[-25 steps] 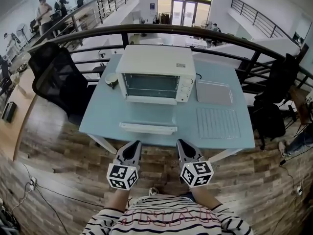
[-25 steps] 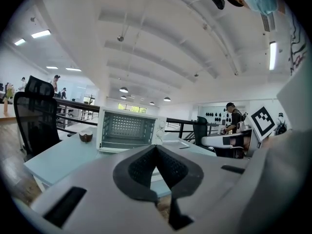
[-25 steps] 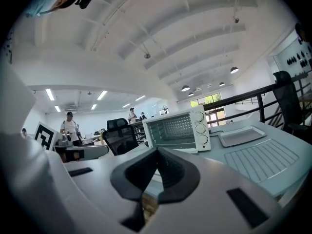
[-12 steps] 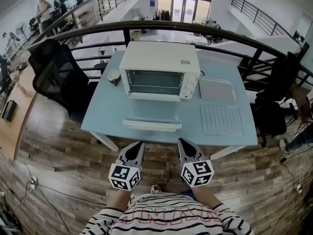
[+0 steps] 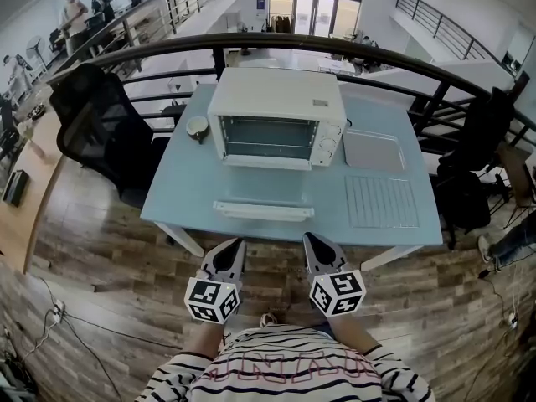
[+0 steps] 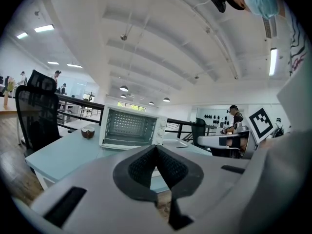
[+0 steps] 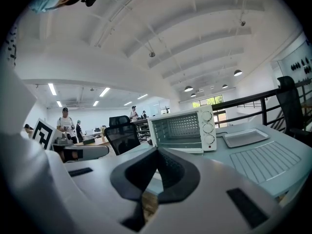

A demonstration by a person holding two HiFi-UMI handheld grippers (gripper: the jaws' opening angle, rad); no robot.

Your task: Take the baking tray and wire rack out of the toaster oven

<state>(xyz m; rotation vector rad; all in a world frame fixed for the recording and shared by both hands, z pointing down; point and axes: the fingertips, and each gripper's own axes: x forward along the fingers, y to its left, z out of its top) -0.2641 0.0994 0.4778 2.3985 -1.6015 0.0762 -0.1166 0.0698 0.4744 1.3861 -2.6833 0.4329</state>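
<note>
The toaster oven [image 5: 276, 115] stands open at the far middle of the tabletop [image 5: 193, 199]. Just right of it lies the baking tray [image 5: 374, 151], nothing in it; the wire rack [image 5: 383, 201] lies nearer. The left tongs [image 5: 232, 245] and right tongs [image 5: 314, 241], both closed on nothing, hang off the near edge.

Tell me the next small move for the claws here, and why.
Probably just lower and rest both claws. The baking tray and wire rack already lie on the table to the right of the toaster oven. The left claw and right claw are shut, empty and short of the table's edge, so nothing seems left to fetch.
</note>
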